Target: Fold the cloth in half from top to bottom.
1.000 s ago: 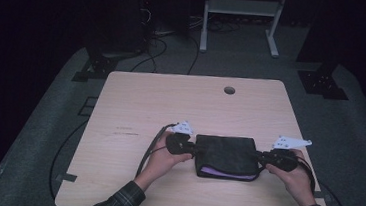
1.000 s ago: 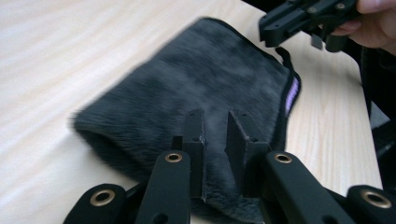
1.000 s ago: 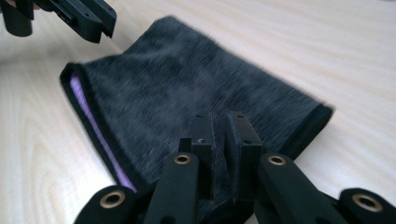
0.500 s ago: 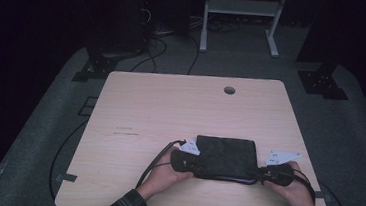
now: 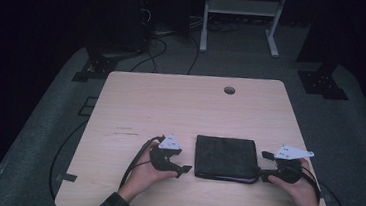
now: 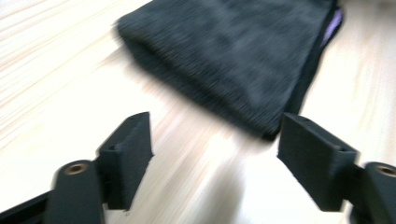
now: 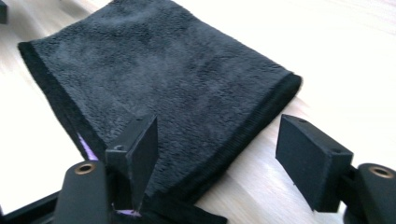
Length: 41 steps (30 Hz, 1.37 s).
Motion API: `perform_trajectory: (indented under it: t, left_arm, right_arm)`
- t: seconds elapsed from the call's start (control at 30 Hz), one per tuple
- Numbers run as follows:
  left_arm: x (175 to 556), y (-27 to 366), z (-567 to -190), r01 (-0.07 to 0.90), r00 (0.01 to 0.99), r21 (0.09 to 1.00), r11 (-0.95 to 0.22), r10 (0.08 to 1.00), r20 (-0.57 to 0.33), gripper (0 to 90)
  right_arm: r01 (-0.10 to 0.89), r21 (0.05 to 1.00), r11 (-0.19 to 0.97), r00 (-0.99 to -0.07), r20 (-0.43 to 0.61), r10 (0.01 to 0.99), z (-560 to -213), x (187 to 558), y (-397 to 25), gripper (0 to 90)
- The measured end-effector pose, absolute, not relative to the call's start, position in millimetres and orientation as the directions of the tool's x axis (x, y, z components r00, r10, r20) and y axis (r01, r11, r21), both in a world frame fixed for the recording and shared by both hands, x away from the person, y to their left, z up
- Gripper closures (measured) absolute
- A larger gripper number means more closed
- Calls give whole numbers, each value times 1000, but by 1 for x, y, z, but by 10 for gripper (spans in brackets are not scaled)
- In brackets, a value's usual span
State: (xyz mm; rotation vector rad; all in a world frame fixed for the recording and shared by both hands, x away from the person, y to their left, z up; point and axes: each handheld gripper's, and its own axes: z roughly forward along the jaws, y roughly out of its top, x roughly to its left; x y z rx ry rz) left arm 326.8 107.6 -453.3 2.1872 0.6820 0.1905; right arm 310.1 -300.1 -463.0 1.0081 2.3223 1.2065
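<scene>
A dark folded towel [image 5: 226, 158] lies flat near the table's front edge, with a purple layer [image 7: 84, 142] peeking out along one side. My left gripper [image 5: 182, 160] sits just left of the towel, open and apart from it. In the left gripper view the gripper [image 6: 217, 130] has bare wood between its jaws and the towel's corner [image 6: 233, 51] lies ahead, blurred. My right gripper [image 5: 264, 165] is open at the towel's right edge. In the right gripper view that gripper [image 7: 219, 130] has one jaw over the towel [image 7: 163, 70] and the other over the table.
The light wooden table [image 5: 171, 102] has a round cable hole [image 5: 229, 90] near its far edge. A black cable [image 5: 133, 166] loops from the left gripper across the table. A white stand's legs [image 5: 204, 39] are on the dark floor beyond the table.
Both grippers were at the towel's sides and then at its front corners. Now they are open and drawn back, the left one clear of it, and the towel lies flat.
</scene>
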Motion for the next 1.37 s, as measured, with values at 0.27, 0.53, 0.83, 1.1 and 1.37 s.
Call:
perform_trajectory:
  t: [0.27,0.53,0.83,1.1,1.37]
  left_arm:
    - [318,151,-457,430,795,747,-507,605,-47,112]
    - [308,185,-471,446,784,711,-544,621,-16,71]
    - [300,208,-481,446,772,700,-558,636,15,37]
    - [298,214,-484,435,772,715,-547,635,15,3]
    - [298,214,-484,435,772,715,-546,635,15,3]
  right_arm:
    - [458,795,398,-672,16,740,-467,312,-311,219]
    - [487,774,405,-656,18,754,-473,305,-324,189]
    - [531,725,439,-641,4,767,-485,297,-338,166]
    - [520,735,434,-647,8,762,-487,295,-341,141]
    - [525,734,431,-642,9,767,-487,294,-341,131]
